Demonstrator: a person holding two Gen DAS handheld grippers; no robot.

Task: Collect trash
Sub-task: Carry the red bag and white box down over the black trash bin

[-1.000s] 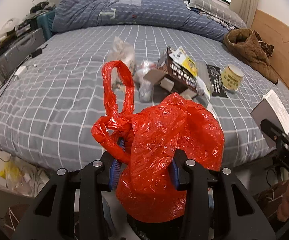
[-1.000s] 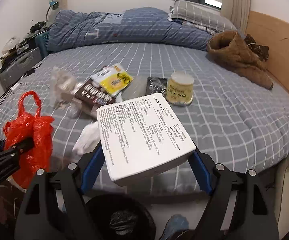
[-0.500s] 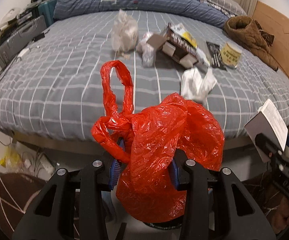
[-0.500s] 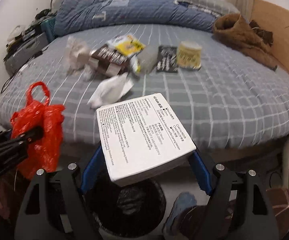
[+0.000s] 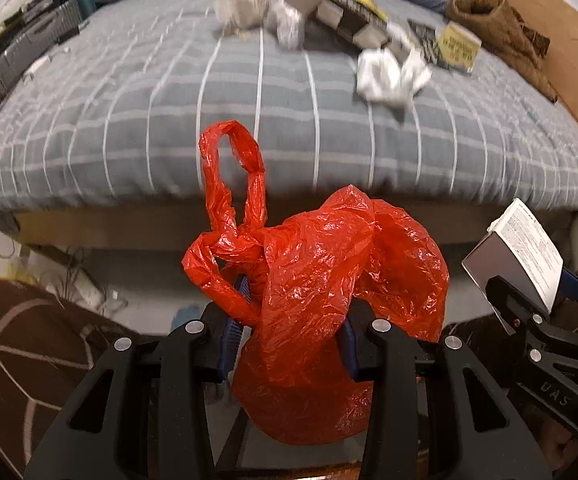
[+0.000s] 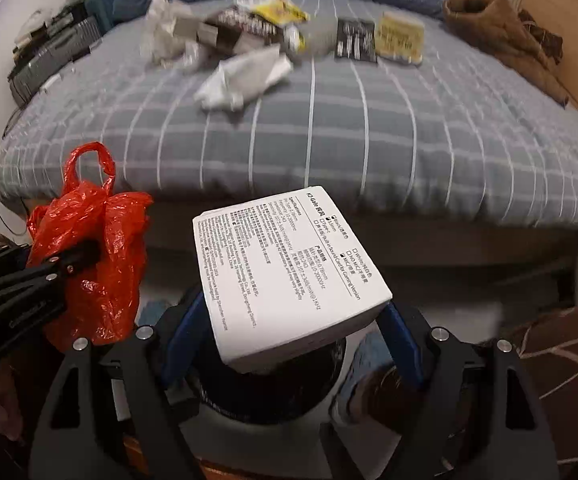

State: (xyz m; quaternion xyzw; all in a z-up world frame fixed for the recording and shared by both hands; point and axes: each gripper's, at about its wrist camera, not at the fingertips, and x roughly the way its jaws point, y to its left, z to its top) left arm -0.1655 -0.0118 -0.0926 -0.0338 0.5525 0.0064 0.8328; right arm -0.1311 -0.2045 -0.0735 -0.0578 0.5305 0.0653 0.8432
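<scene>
Red plastic bag (image 5: 321, 304) pinched in left gripper (image 5: 289, 344) jaws; contents hidden. White box (image 6: 289, 268) clamped in right gripper (image 6: 293, 344) jaws above dark bin (image 6: 265, 396), nothing visible inside. More trash (image 6: 245, 76) on bed (image 6: 369, 128).

Both grippers dropped, tilted down — bed (image 6: 369, 140) edge now higher, bin (image 6: 273, 392) under white box (image 6: 285, 272).

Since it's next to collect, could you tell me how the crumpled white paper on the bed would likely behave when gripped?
The crumpled white paper looks thin and creased, so it probably crushes between the pads. It likely weighs very little. Lying loose on the bed, it may slide if nudged.
</scene>
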